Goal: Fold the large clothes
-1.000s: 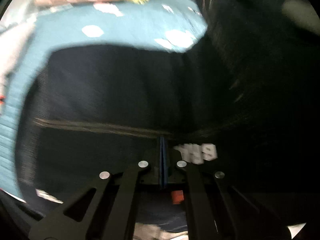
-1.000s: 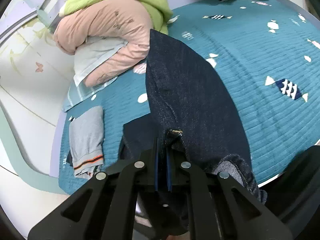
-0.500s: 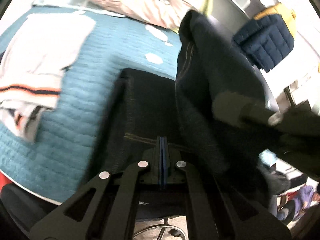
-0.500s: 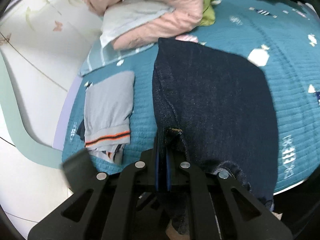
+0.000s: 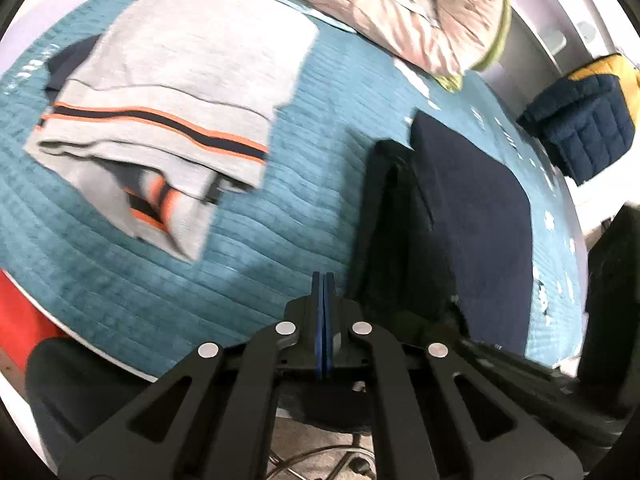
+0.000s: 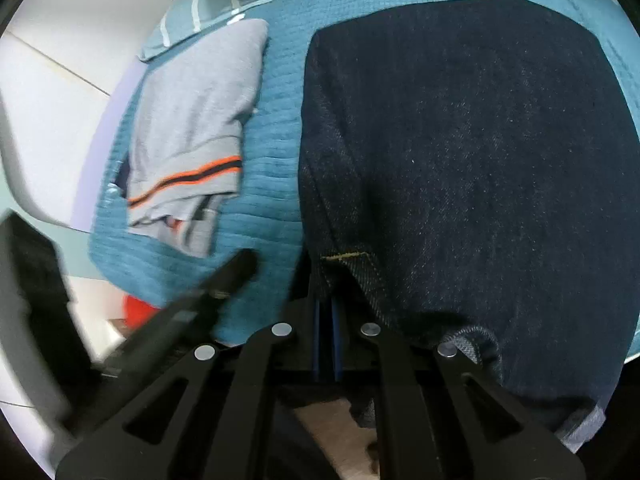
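Observation:
Dark blue jeans (image 6: 460, 160) lie folded on the teal bedspread (image 6: 272, 152). My right gripper (image 6: 326, 304) sits at their near left corner, beside a yellow-stitched belt loop. Its jaws are opening, with the denim edge still between the pads. In the left wrist view the jeans (image 5: 472, 208) lie to the right of my left gripper (image 5: 323, 280). That gripper is shut with nothing in it, over bare bedspread (image 5: 240, 272) near the bed's front edge. A blurred black finger (image 6: 224, 276) of it shows at the left of the right wrist view.
A folded grey garment with orange and navy stripes (image 5: 180, 80) lies left of the jeans. A pink and green quilt (image 5: 400, 8) is piled at the back, with a navy and yellow padded jacket (image 5: 584, 128) at the far right. The bed's edge and the floor are just below the grippers.
My left gripper has let go of the jeans and swung left over the bedspread. My right gripper has come down, laying the lifted denim flat, and its pads have parted slightly.

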`<state>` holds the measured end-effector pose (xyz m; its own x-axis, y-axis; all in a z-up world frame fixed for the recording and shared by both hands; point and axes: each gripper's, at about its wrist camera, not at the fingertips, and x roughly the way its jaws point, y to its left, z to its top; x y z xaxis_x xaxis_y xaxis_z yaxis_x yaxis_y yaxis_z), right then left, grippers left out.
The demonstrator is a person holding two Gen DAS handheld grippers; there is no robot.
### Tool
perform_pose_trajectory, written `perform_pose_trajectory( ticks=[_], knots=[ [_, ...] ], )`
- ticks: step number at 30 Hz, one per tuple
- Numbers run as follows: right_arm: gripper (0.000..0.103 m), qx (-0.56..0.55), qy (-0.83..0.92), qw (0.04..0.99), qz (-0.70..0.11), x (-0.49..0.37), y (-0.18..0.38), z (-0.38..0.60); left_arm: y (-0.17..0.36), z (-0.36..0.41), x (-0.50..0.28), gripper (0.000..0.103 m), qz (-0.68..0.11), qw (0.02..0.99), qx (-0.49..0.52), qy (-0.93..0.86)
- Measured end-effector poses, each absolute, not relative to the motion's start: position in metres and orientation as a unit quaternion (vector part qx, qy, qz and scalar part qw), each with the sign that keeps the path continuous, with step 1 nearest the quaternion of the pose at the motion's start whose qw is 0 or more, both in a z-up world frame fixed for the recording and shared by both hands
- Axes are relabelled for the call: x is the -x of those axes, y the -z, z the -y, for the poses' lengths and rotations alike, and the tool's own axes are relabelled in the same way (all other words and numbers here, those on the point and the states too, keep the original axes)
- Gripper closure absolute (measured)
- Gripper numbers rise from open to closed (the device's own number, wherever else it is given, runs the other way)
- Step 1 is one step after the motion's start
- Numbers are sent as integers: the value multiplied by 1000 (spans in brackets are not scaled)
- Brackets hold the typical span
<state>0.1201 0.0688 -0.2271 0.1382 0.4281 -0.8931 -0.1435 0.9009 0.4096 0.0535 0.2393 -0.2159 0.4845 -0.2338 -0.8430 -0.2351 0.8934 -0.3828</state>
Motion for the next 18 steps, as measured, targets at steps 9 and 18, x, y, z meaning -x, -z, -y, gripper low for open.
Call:
perform_pose_trajectory(
  ticks=[9,18],
  knots=[
    [39,-177,-278,720,-611,-115,189,-36,193,-231,-54,102,-488,845,217,6],
    [100,-122,-136,763,-620,-110,196,75,170,-148,-63,100,-486,848,176,117]
  ],
)
